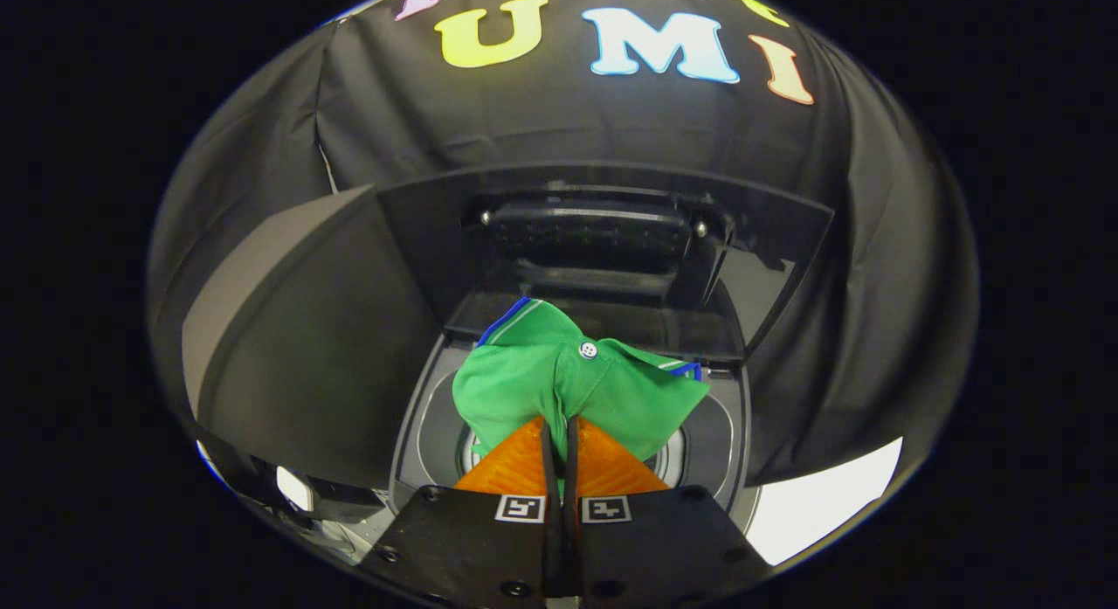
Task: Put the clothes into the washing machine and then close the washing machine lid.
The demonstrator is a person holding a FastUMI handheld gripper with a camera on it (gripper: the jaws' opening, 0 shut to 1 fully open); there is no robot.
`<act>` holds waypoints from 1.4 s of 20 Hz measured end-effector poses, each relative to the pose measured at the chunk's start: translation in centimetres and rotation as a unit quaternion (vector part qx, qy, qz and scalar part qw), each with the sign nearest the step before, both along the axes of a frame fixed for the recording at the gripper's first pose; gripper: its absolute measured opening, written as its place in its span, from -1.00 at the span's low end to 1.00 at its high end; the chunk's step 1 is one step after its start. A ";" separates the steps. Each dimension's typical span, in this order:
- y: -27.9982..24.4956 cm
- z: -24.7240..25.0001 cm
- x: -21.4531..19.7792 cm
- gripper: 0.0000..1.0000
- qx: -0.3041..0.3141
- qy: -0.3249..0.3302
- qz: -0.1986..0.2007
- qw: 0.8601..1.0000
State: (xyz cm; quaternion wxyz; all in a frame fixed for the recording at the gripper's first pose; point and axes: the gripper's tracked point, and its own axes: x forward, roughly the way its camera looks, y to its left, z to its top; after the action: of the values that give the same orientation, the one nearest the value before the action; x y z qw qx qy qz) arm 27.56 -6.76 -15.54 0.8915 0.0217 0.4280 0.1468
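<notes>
Cloth-walled booth; washing machine

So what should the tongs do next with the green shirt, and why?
Probably lower a bit and let go. The tongs are pinched shut on the green cloth shirt with blue trim, which hangs right above the round opening of the grey washing machine drum, and the dark lid stands open behind it.
</notes>
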 end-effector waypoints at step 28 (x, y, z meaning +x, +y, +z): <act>0.7 -3.9 1.4 0.94 -0.029 0.032 -0.024 0.999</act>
State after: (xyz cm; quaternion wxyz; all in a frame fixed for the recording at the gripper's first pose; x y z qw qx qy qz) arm 28.96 -6.09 -19.40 0.8810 0.0111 0.4596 0.1117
